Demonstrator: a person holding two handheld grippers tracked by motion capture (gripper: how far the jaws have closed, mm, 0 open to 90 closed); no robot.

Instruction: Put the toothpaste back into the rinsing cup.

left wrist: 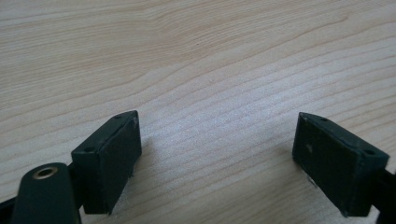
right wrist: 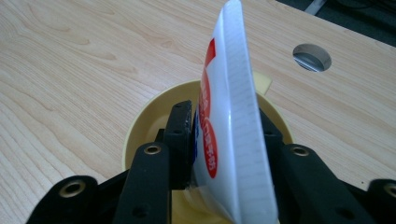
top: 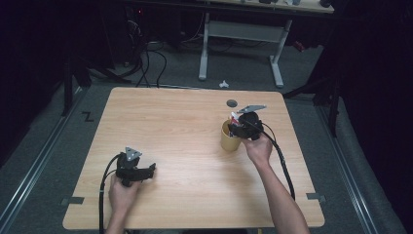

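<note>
One white flat tube with red print [right wrist: 229, 116] is clamped upright by the right hand-held gripper [right wrist: 224, 140] over the yellow plastic cup [right wrist: 144, 116]; left hand-held gripper [left wrist: 217, 158] is held released above the wooden bench [left wrist: 196, 56].

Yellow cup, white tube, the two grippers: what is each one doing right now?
Yellow cup: upright on the table, open top.
White tube: squeezed between the right gripper's fingers, standing over the cup's mouth.
Right gripper: shut on the tube, above the cup.
Left gripper: open, nothing between its fingers, low over bare wood.
</note>
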